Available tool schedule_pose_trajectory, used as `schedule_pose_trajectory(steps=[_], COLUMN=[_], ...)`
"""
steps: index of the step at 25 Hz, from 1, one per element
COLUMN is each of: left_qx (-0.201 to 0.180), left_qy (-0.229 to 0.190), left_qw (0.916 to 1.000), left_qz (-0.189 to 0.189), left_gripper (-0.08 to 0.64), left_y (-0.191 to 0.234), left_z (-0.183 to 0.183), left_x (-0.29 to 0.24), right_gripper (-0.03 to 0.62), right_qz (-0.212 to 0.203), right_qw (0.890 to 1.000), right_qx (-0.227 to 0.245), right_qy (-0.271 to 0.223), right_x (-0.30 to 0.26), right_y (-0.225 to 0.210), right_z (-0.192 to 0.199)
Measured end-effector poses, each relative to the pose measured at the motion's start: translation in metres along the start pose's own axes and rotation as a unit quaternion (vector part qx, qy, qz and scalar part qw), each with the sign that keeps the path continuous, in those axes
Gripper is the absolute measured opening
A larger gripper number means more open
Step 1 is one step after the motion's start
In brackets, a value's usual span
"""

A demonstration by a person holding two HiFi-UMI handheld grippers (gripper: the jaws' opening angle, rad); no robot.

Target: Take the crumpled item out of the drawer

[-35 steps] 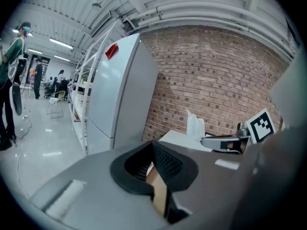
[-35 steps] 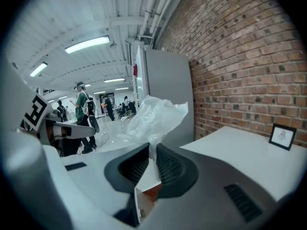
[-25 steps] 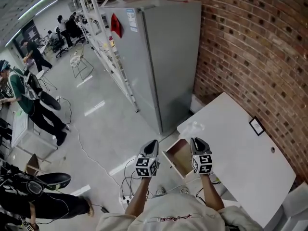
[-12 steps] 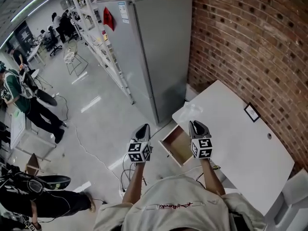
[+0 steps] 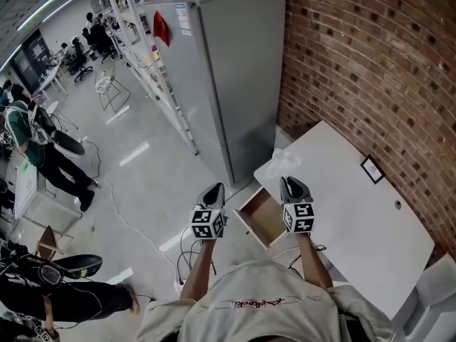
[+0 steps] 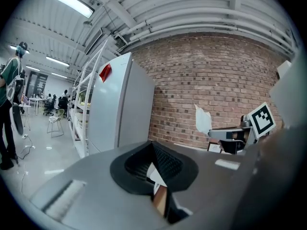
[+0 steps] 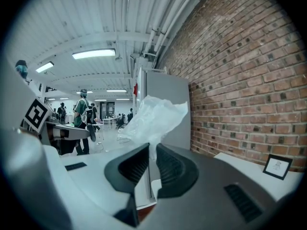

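A crumpled clear plastic bag (image 7: 153, 118) sticks up from my right gripper (image 7: 152, 150), whose jaws are shut on its lower end. In the head view the bag (image 5: 283, 162) hangs above the corner of the white table (image 5: 356, 219), just ahead of the right gripper (image 5: 288, 183). The open wooden drawer (image 5: 262, 216) lies between my two grippers, and its inside looks bare. My left gripper (image 5: 212, 189) floats left of the drawer over the floor. In the left gripper view its jaws (image 6: 153, 144) meet at the tips with nothing held, and the bag (image 6: 203, 120) shows off to the right.
A tall grey refrigerator (image 5: 214, 70) stands ahead, against the brick wall (image 5: 356, 63). A small framed picture (image 5: 370, 169) lies on the table. Cables and a power strip (image 5: 187, 262) lie on the floor below the left gripper. People (image 5: 28, 141) and shelving stand far left.
My right gripper has risen a little with the plastic bag in it. The left gripper has stayed about where it was.
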State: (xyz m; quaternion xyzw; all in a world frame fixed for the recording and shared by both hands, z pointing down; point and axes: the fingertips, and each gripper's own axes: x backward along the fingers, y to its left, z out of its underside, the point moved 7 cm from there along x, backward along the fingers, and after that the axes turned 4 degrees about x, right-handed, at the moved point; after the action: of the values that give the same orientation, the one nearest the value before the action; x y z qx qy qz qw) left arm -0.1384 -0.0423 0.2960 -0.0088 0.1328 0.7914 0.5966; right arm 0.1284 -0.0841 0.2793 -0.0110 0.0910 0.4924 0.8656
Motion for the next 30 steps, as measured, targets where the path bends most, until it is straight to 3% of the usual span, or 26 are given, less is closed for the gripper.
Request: schedule_pose_trajectory(steps=[30], left_qx=[-0.005], left_qy=[0.007], left_qw=[1.0000], left_qz=[-0.004], left_gripper=[0.009], left_y=[0.000], left_z=[-0.001], left_x=[-0.012], right_gripper=[0.054], right_qz=[0.000], right_qw=[1.000], right_qx=[0.001], right_qy=[0.008], right_x=[-0.009], right_y=[-0.003], right_z=[0.003])
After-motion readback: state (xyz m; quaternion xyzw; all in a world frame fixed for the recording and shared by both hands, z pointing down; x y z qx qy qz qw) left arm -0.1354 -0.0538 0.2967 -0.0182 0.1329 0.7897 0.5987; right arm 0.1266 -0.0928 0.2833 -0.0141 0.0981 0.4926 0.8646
